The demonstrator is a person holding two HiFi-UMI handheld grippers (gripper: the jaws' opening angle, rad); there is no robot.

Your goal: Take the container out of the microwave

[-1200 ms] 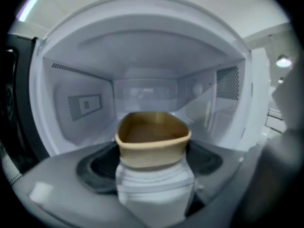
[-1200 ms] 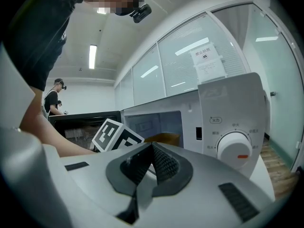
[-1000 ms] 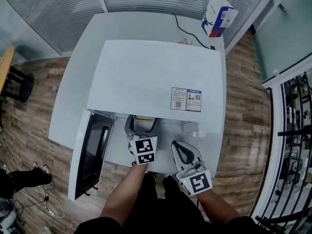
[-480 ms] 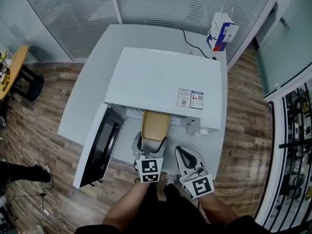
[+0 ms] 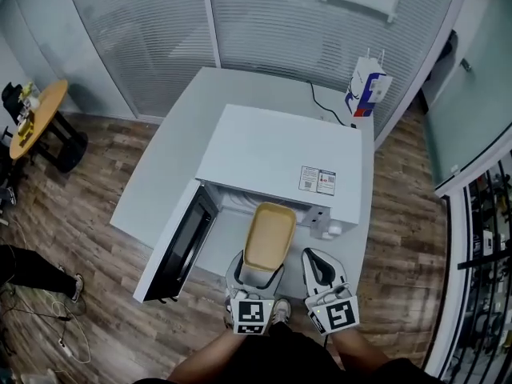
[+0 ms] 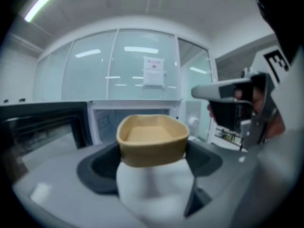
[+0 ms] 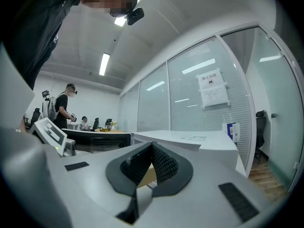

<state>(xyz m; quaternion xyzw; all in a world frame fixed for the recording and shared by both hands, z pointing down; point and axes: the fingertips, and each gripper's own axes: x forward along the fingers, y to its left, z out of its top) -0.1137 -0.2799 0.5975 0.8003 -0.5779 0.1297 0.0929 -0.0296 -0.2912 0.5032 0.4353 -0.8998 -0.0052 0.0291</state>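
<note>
Pull-out step looks nearly done: left gripper (image 5: 254, 277) jaws clamped on near end of tan container (image 5: 270, 234), just in front of microwave (image 5: 272, 146) mouth, beside open door (image 5: 182, 242). Right gripper (image 5: 322, 269) jaws together, empty. Next probably needs a level carry to a set-down spot

Container (image 5: 269, 237) drawn out in front of the microwave (image 5: 272, 150), left gripper (image 5: 256, 272) pulled back with it, right gripper (image 5: 321, 267) withdrawn too

microwave (image 5: 280, 154) mouth: open, container (image 5: 270, 234) just outside it | left: door (image 5: 182, 246) swung out, bars that side | bench (image 5: 164, 174) left of door: free | far right corner: carton (image 5: 366, 90)
</note>
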